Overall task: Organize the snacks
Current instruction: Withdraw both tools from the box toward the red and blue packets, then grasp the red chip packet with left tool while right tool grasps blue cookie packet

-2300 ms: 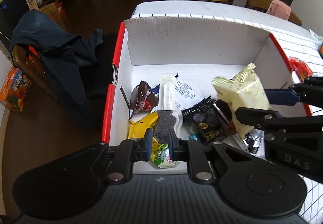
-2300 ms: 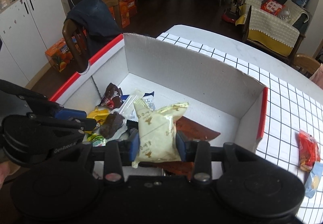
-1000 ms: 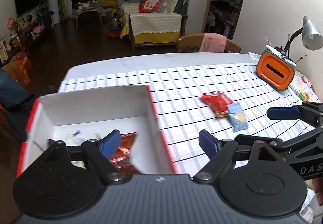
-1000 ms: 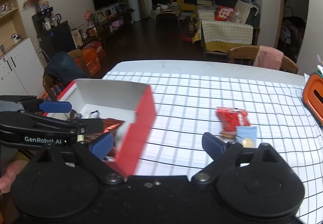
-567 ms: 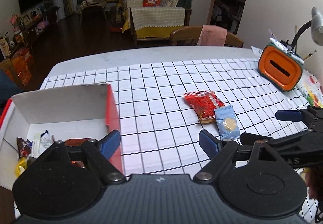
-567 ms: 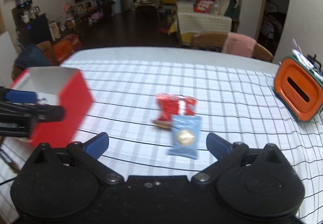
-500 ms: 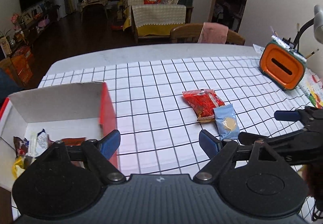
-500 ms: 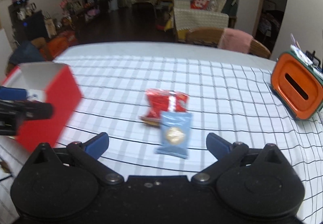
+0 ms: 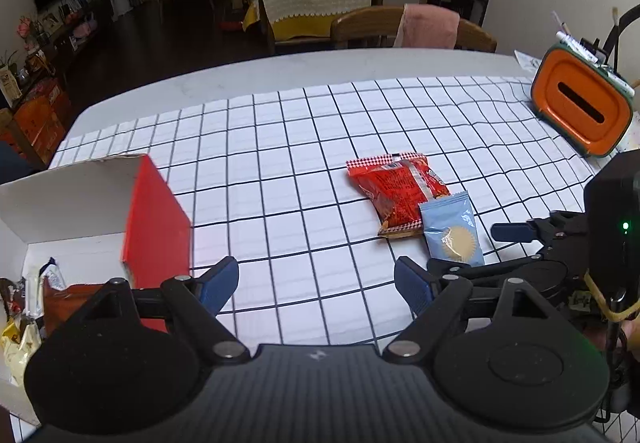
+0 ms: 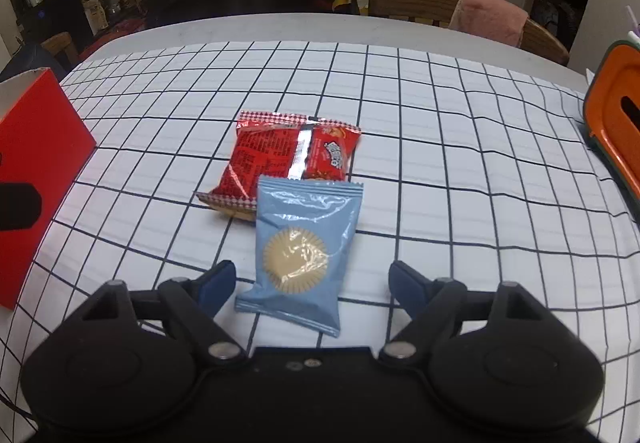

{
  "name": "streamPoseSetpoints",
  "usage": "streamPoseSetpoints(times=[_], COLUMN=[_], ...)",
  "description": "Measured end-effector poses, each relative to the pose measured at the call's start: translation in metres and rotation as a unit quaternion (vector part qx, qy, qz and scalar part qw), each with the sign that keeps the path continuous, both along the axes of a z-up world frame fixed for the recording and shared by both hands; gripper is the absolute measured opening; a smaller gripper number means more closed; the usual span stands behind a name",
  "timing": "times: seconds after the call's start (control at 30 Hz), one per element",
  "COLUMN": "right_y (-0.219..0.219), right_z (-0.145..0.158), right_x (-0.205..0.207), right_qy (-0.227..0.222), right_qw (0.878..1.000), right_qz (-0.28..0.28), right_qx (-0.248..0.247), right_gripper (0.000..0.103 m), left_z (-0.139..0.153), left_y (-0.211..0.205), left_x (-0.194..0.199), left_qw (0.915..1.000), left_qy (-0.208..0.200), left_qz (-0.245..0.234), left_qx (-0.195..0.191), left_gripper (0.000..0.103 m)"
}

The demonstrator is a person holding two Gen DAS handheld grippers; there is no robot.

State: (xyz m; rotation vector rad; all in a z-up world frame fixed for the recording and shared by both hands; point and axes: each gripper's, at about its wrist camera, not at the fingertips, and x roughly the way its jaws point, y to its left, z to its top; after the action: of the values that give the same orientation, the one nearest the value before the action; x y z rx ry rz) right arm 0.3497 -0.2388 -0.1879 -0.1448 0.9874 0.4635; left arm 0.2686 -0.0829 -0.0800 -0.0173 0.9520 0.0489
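Both grippers have swung away from the red box (image 9: 156, 215); the right gripper (image 10: 312, 283), jaws just narrowing yet still apart, straddles the blue packet (image 10: 304, 247) untouched. Left gripper (image 9: 316, 283) gapes empty beside it. Beyond the blue packet lie the red packet (image 10: 288, 159), the grid tablecloth (image 10: 460, 171), a chair (image 10: 416, 3) and a dim lounge.

Wrist views — downward (shared tablecloth (image 9: 304, 171))

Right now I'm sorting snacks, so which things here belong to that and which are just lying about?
Job: blue packet, red packet, red box, right tool.
Lying about: orange holder, pink cloth.
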Motion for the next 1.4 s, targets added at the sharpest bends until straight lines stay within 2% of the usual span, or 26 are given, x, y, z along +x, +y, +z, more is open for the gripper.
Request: streamPoseSetpoints(times=[0.23, 0.4, 0.5, 0.8, 1.0, 1.13, 1.23, 1.3, 1.4], right_y=[0.004, 0.006, -0.003, -0.054, -0.088, -0.102, -0.107, -0.11, -0.113], right_z=[-0.004, -0.005, -0.003, 0.013, 0.02, 0.019, 0.018, 0.017, 0.017], right_x=[0.005, 0.006, 0.008, 0.009, 0.006, 0.005, 0.004, 0.004, 0.002], right_qy=[0.004, 0.004, 0.016, 0.021, 0.021, 0.022, 0.023, 0.024, 0.024], right_qw=[1.0, 1.0, 1.0, 0.999, 0.996, 0.995, 0.994, 0.993, 0.993], right_qz=[0.015, 0.022, 0.024, -0.009, -0.044, -0.061, -0.072, -0.077, -0.083], right_qx=[0.001, -0.01, 0.008, 0.048, 0.069, 0.077, 0.079, 0.081, 0.081], right_gripper=[0.067, 0.05, 0.044, 0.044, 0.044, 0.044, 0.044, 0.044, 0.044], left_z=[-0.01, -0.014, -0.017, -0.035, -0.063, -0.077, -0.081, -0.083, -0.084], left_y=[-0.007, -0.014, -0.023, -0.061, -0.074, -0.079, -0.086, -0.092, -0.1], left_x=[0.027, 0.048, 0.062, 0.121, 0.164, 0.18, 0.187, 0.19, 0.196], left_qw=[0.9996, 0.9988, 0.9979, 0.9933, 0.9832, 0.979, 0.9789, 0.9797, 0.9791], left_qy=[0.028, 0.05, 0.065, 0.115, 0.17, 0.183, 0.181, 0.178, 0.18], left_qz=[0.0, 0.003, -0.003, -0.003, 0.037, 0.062, 0.061, 0.061, 0.067], left_qx=[0.0, 0.001, 0.001, -0.015, -0.055, -0.067, -0.072, -0.068, -0.067], left_gripper=[0.085, 0.085, 0.085, 0.085, 0.085, 0.085, 0.087, 0.091, 0.091])
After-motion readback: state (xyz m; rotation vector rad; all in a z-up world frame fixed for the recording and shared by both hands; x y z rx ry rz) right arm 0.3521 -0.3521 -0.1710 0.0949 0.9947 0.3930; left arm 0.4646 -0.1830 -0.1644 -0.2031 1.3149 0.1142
